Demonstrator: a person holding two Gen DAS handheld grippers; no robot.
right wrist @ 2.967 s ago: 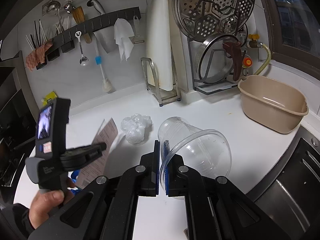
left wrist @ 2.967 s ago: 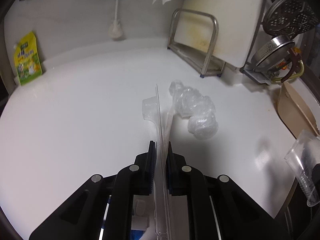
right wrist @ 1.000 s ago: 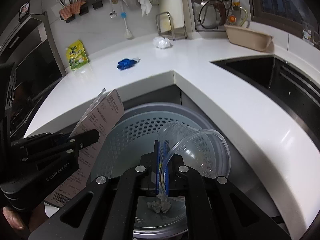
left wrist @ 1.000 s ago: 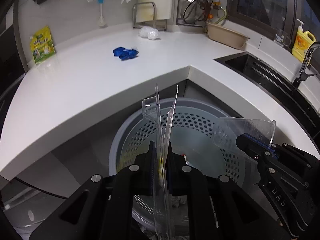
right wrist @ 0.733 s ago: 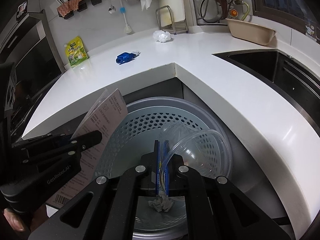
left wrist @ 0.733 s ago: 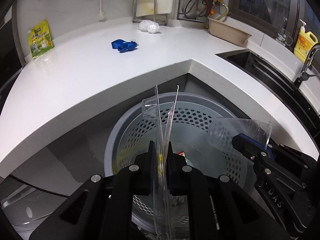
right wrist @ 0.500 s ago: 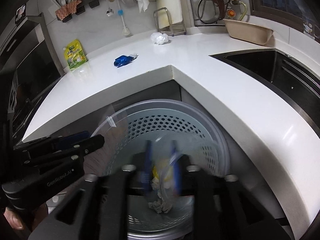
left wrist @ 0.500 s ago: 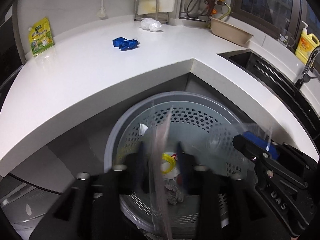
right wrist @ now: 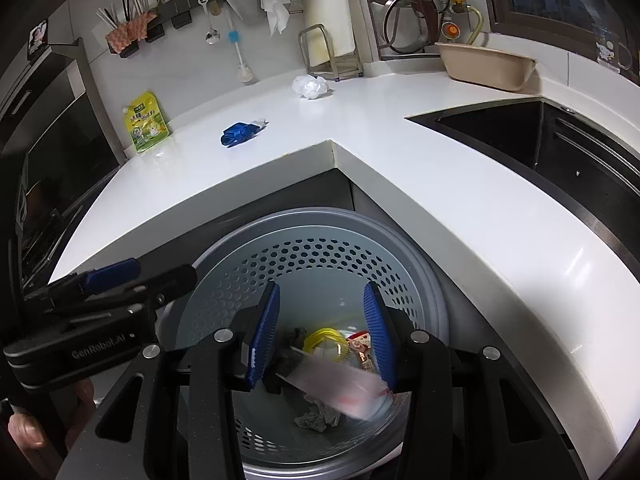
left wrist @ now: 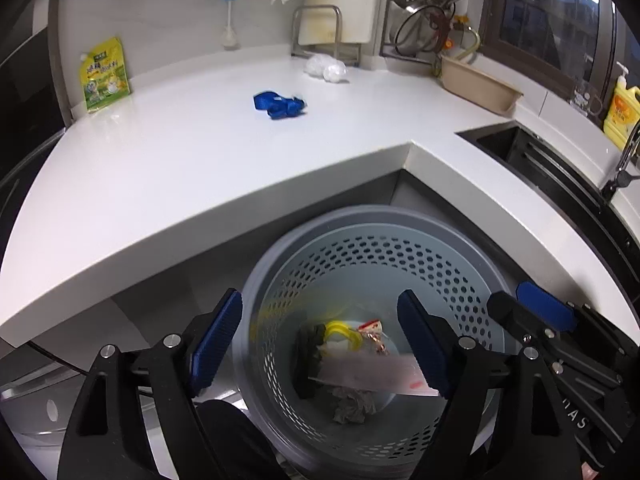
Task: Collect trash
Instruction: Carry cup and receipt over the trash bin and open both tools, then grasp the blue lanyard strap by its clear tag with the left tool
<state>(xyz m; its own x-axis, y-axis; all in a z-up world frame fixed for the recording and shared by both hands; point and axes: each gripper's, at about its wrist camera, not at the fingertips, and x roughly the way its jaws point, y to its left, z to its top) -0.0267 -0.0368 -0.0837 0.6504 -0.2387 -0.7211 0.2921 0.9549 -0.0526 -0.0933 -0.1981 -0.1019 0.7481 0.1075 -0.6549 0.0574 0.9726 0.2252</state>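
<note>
Over the grey perforated bin [left wrist: 452, 264] in the counter's inner corner, both grippers hang with nothing in them: the left gripper [left wrist: 320, 340] has its jaws spread wide, the right gripper [right wrist: 322, 332] about half apart, both having just been opening. A blurred receipt [right wrist: 336, 388] is dropping into the bin, onto crumpled paper [left wrist: 352, 404], a yellow ring [left wrist: 340, 332] and a wrapper [right wrist: 360, 350]. Left on the white counter [left wrist: 200, 168] are a blue wad [left wrist: 280, 105] mid-counter and a crumpled clear bag [left wrist: 326, 68] at the far side by the rack [left wrist: 320, 32]. Both look light, soft and crushable, so a pinch on any raised fold should hold; the bag may be slippery. The counter is smooth and glossy. The sink [right wrist: 520, 136] lies to the right, a yellow pouch [left wrist: 105, 74] leans on the far left wall.
</note>
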